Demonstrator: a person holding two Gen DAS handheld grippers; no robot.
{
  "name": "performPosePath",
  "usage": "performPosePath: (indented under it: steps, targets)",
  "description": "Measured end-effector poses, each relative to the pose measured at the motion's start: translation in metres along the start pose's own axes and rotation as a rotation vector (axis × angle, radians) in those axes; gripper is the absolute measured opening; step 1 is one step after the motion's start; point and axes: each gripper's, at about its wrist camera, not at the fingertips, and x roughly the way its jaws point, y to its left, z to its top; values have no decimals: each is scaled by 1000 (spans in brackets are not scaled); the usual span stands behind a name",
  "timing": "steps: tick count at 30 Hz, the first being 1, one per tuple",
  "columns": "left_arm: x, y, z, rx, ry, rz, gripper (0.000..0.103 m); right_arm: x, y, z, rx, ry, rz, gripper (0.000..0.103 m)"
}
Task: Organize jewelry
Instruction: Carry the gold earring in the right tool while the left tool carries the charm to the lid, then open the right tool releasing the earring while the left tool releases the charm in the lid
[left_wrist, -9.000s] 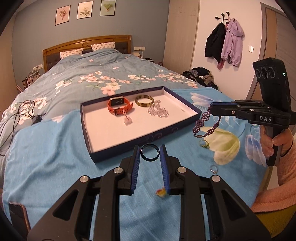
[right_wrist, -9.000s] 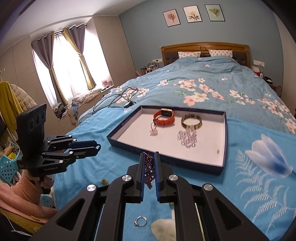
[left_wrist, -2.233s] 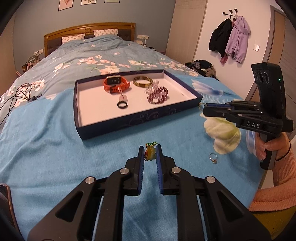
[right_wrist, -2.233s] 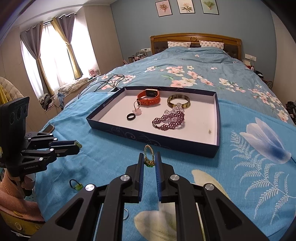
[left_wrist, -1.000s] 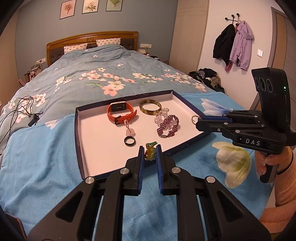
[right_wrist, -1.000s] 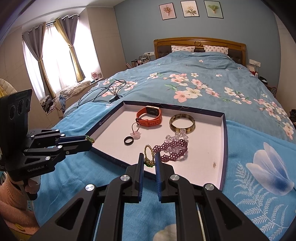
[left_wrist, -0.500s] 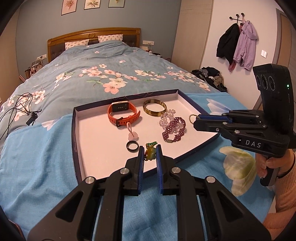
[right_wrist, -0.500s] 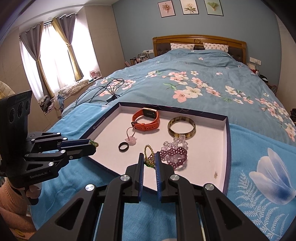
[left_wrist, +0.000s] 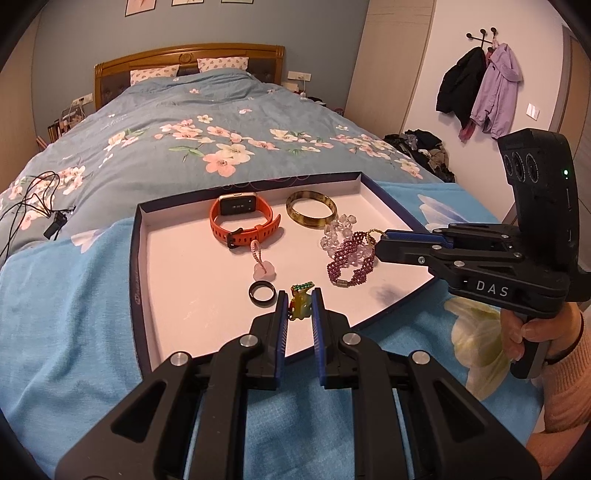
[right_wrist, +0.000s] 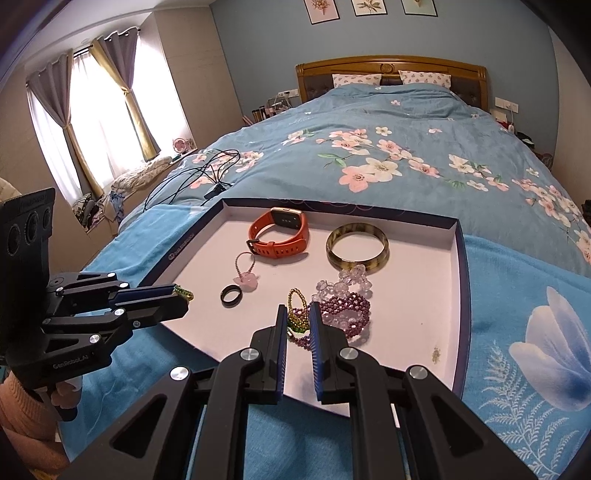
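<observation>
Altogether: one tray (left_wrist: 142, 236); one watch (left_wrist: 242, 221); three bracelets (left_wrist: 351, 258); one ring (left_wrist: 262, 293)

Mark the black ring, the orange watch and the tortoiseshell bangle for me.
black ring (left_wrist: 262, 292): left wrist view, on its near rim.
orange watch (left_wrist: 238, 203): left wrist view, on its screen.
tortoiseshell bangle (right_wrist: 373, 266): right wrist view, on its near rim.

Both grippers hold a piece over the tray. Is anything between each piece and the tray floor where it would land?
Left gripper with its green-topped charm: bare tray floor ahead. Right gripper with its gold bead ring: the purple bead bracelet lies right beneath.
</observation>
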Motion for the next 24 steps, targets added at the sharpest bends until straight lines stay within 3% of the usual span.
performPosePath:
  steps: [24]
  targets:
    - [29,1,4,-1,45,23,13,25,-7,3,14,51,-23,10]
